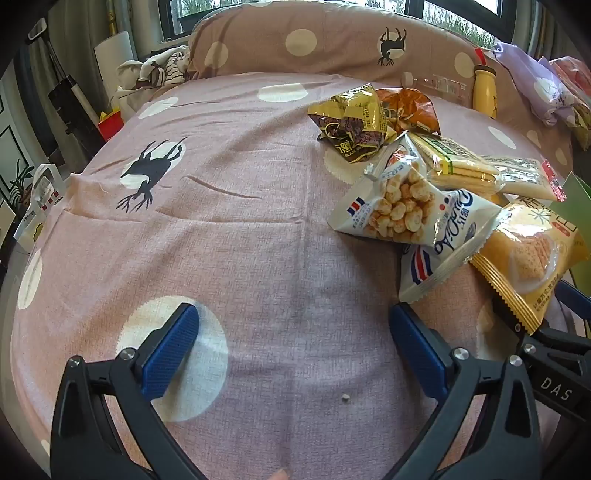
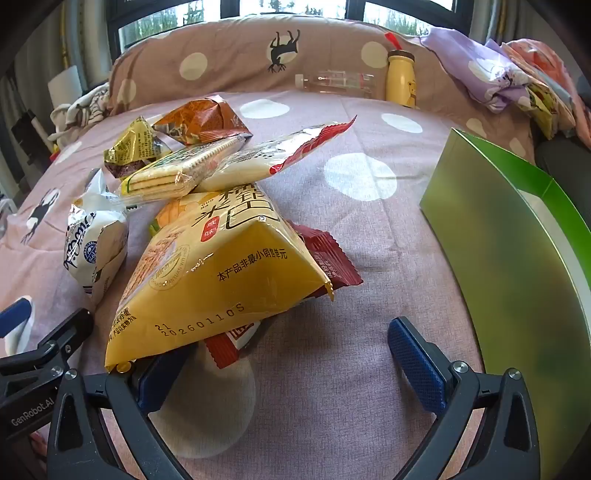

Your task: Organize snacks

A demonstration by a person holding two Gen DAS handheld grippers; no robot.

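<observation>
Crinkly foil snack packets (image 2: pixel 207 206) heaped on a woven pink polka-dot bedsheet (image 1: pixel 258 240), beside a glossy green cardboard box (image 2: pixel 517 240). Left tool (image 1: pixel 293 341) wide, empty. Right tool (image 2: pixel 284 365) wide; its ribbed blue pad sits under the puffy yellow bag (image 2: pixel 221 288), possibly touching.

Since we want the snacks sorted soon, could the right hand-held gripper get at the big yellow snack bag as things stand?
Probably yes: the right hand-held gripper is open, and the yellow snack bag lies on top, just ahead, already overhanging one finger.

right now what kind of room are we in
Most likely a bedroom: the snack packets lie on a bed with a pink cotton sheet printed with white dots and black deer, a long matching pillow runs along its far edge, and dark-framed windows sit just behind it.
</observation>
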